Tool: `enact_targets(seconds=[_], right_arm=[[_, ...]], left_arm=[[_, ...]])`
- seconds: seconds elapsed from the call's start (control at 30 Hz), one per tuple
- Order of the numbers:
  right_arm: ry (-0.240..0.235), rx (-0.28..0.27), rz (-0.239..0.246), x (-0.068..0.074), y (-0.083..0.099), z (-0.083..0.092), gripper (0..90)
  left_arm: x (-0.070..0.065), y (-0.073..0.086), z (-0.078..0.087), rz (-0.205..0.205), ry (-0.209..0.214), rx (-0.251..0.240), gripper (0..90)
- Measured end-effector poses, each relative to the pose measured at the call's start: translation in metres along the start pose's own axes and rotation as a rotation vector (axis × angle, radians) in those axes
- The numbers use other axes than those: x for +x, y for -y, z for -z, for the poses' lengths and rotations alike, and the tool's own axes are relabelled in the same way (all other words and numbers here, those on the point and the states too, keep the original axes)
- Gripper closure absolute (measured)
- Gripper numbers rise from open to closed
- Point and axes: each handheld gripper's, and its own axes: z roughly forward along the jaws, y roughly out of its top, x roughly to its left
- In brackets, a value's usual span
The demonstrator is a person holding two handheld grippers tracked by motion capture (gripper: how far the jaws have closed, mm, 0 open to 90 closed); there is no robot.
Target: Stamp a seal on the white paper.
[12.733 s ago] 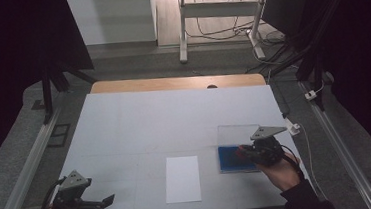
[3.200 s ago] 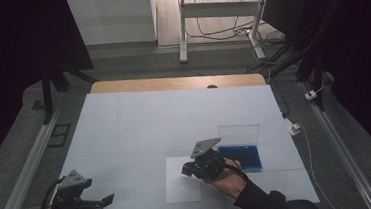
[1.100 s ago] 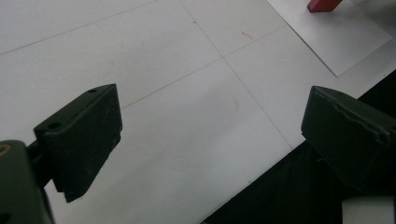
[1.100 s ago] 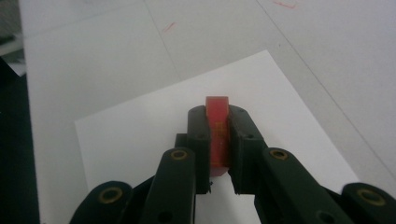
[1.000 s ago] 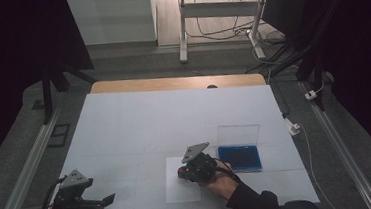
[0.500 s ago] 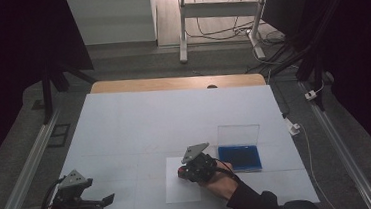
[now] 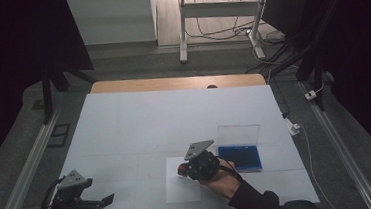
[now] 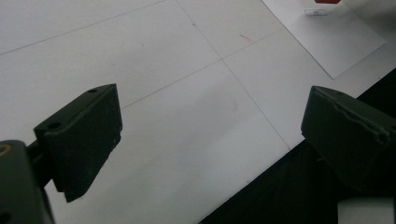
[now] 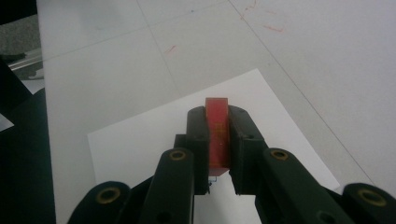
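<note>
Red block (image 9: pixel 218 133) pinched tight between the black jaws of the right gripper (image 9: pixel 218 140), standing on end with its top edge poking just above the pads. In the high view that right gripper (image 7: pixel 188 168) sits over the upper right part of the white sheet of paper (image 7: pixel 180 190), and the red block (image 7: pixel 181 170) peeks out at its tip. Just beside it, to the right, lies the blue box (image 7: pixel 241 156) with its clear lid (image 7: pixel 238 133) tipped up behind it. Over at the near left corner of the white table (image 7: pixel 135 123), the left gripper (image 7: pixel 106 200) hangs with jaws spread wide and nothing between them. From its own camera, the left gripper (image 8: pixel 210 135) looks across bare tabletop and the table's edge, with the sheet of paper (image 8: pixel 327 39) farther off and a small printed mark (image 8: pixel 315 12) showing on it.
</note>
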Motion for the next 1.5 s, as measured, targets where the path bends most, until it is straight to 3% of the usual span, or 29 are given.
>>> enact_targets(seconds=[0.87, 1.5], right_arm=[[-0.002, -0.052, -0.054, -0.009, 0.003, 0.027, 80.1], [0.043, -0.063, -0.093, -0.021, 0.012, 0.048, 80.0]], left_arm=[[0.000, 0.000, 0.000, 0.000, 0.003, -0.004, 5.7], [0.001, 0.000, 0.001, 0.003, 0.007, -0.009, 5.7]])
